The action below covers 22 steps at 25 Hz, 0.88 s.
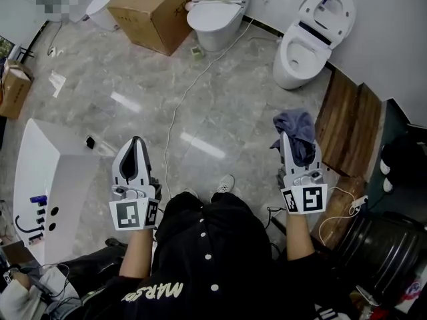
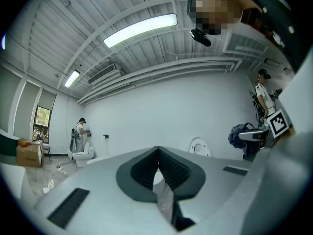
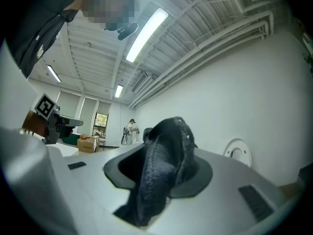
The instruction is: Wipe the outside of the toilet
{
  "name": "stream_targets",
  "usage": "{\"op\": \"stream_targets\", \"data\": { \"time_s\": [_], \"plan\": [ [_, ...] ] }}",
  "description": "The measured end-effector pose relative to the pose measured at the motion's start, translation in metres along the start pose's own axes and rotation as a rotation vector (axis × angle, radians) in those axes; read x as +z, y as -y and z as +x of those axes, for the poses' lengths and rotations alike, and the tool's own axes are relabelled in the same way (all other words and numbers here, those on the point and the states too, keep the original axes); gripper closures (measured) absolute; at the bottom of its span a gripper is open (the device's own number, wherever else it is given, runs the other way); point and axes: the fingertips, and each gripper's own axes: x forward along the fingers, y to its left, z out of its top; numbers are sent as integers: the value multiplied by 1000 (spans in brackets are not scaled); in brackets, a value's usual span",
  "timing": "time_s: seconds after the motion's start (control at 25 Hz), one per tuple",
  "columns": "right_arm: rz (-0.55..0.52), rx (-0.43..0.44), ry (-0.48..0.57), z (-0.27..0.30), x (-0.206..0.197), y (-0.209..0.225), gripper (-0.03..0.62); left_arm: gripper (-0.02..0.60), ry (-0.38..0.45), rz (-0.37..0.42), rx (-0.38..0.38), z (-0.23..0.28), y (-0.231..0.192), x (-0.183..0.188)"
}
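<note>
Dark blue-grey cloth [image 3: 166, 165] is clamped between the jaws of the right gripper [image 3: 164, 173]. It bunches up above the jaws and hangs down over the grey pads, so the tips themselves are covered. In the head view the same cloth [image 1: 298, 133] also hides the front of the right gripper [image 1: 288, 144]. The left gripper [image 2: 157, 153] is clenched. Its two ribbed pads meet in a line and there is nothing between them. In the head view the left gripper [image 1: 137, 142] points forward over the marble floor [image 1: 220, 112].

The toilet [image 1: 305, 49] with the raised lid stands at the far wall, well apart from both grippers. In the gripper views only its round lid [image 2: 198, 146] [image 3: 237, 153] shows above the gripper bodies, and the bowl is hidden. A second toilet [image 1: 217, 15] with the lid down stands beside a cardboard box [image 1: 157, 9], which the top edge of the picture cuts off. A thin cable [image 1: 177, 105] runs over the floor and disappears behind the person's dark shirt [image 1: 213, 245]. Wooden panels [image 1: 347, 122] lie at the right.
</note>
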Motion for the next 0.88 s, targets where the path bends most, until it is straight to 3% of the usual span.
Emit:
{"op": "stream_targets", "data": {
  "time_s": [0.48,0.88],
  "plan": [
    [19,14,-28,14,-16,9,451,572,-6,20,-14,8,4,-10],
    [-12,-14,-13,68,-7,5,450,572,31,1,-48,62,-29,-10]
  ]
}}
